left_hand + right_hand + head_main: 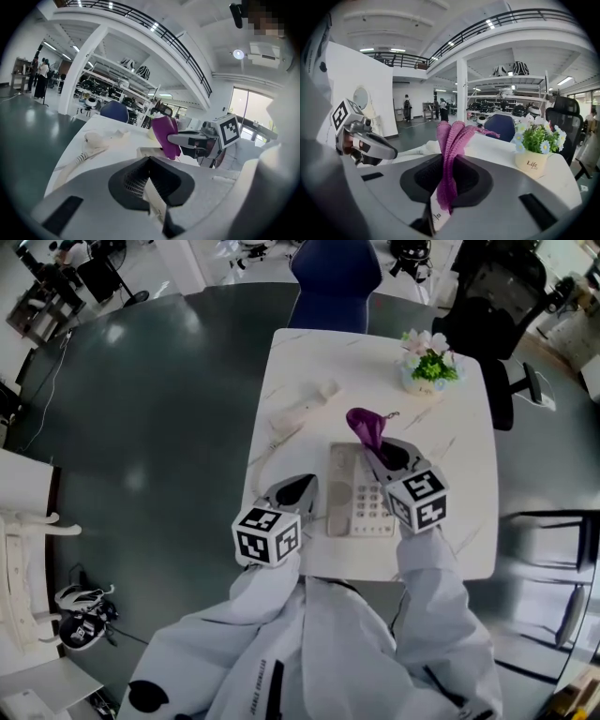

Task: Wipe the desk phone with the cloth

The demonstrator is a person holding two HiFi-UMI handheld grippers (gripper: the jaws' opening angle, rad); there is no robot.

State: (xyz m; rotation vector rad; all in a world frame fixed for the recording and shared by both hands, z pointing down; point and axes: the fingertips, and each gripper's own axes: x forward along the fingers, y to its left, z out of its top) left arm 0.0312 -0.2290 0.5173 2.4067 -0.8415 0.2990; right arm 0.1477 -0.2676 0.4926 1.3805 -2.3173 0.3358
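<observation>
Tongs on my right [378,451] are clenched on the purple cloth [451,140], which stands up in a bunched fold past the tips and hangs at the far end of the phone [361,495]; I cannot tell whether it touches the phone. Left tongs [154,187] are pressed together with nothing in them, just beside the phone's left edge near the front of the counter [469,512]. To wipe well, I think I should lower the right tongs until the loose fold lies flat on the phone, not the hard tips, and draw it toward me along the keypad in long, light strokes. The cloth is gripped in a narrow bunch, so I expect each pass to cover only a strip, and overlapping passes will be needed. The phone looks light and could slide, so resting the left tongs against its edge should steady it. What looks like the handset [302,412] lies apart on its cord, and the flower pot [427,371] stands near my right side, so I would keep the strokes short of both.
</observation>
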